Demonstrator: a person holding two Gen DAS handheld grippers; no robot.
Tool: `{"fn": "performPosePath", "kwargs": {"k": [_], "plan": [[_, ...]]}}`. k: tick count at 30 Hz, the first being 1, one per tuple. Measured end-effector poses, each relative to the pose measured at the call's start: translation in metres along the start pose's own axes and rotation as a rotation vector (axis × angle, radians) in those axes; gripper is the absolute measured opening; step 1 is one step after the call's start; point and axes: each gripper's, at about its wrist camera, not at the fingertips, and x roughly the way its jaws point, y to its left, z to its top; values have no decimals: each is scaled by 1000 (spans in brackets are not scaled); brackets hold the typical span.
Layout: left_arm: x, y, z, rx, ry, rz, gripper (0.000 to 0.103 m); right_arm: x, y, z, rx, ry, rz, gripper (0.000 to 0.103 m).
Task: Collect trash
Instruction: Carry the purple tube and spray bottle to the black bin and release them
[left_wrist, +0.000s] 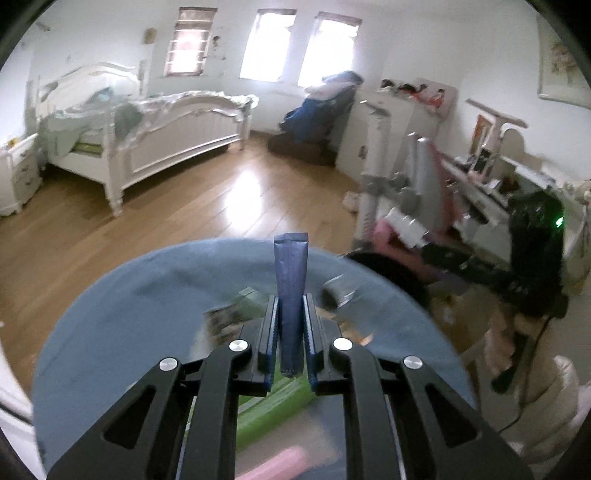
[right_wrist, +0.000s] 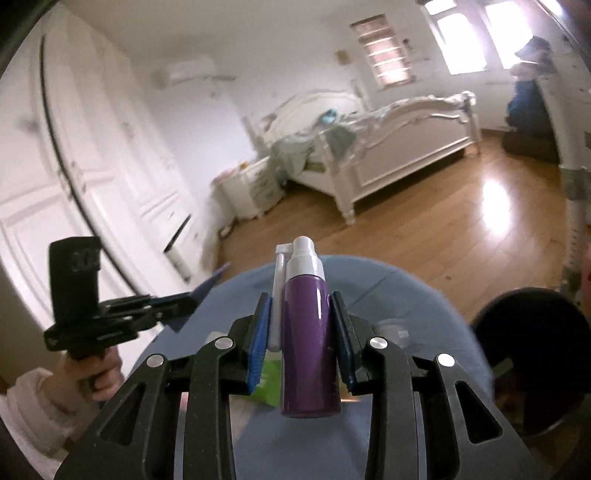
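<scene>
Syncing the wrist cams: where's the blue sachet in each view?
Left wrist: blue sachet at centre, upright between the left tool's pads.
Right wrist: blue sachet at left-centre, sticking out of the left tool, seen side-on.
Shared landmark: white bed.

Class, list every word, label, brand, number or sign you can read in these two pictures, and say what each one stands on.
None can be read.
Purple spray bottle in the right claw: no label shows.
Dark blue sachet in the left claw: print too faint to read.
Green packet on the blue table: blurred.
Framed picture on the wall: too blurred to tell.
</scene>
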Motion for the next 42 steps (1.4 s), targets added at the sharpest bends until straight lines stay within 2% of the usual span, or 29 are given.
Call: {"fn": "performPosePath", "kwargs": {"k": [5,11,16,24,33,36,37,38,39,40,41,42], "plan": [[38,-51,23,25,-2,-92,13,-37,-53,-2,67,-61,-69,33],[86,-104,39,45,31,-200,13,-76,-121,-13,164,-117,-155,33],[125,-139,43,51,76,-268,13,-87,-164,-26,227,-128,-216,33],[171,-167,46,58,146,-302,13,-77,-209,-50,320,-107,-250,33],[205,-171,43,55,203,-301,14,-63,-238,-64,367,-79,-255,33],[220,-171,46,43,210,-296,20,-59,-245,-63,378,-80,-271,33],[223,-171,48,43,211,-293,25,-57,-250,-61,386,-82,-280,33],[226,-172,49,45,208,-283,42,-55,-255,-59,398,-78,-281,37],[227,-172,51,46,203,-272,55,-54,-256,-58,404,-73,-280,43],[227,-172,51,44,194,-264,79,-53,-260,-57,414,-70,-289,60],[224,-172,52,42,175,-257,85,-54,-262,-56,420,-80,-303,70],[220,-171,53,44,157,-257,85,-56,-263,-57,419,-93,-310,71]]}}
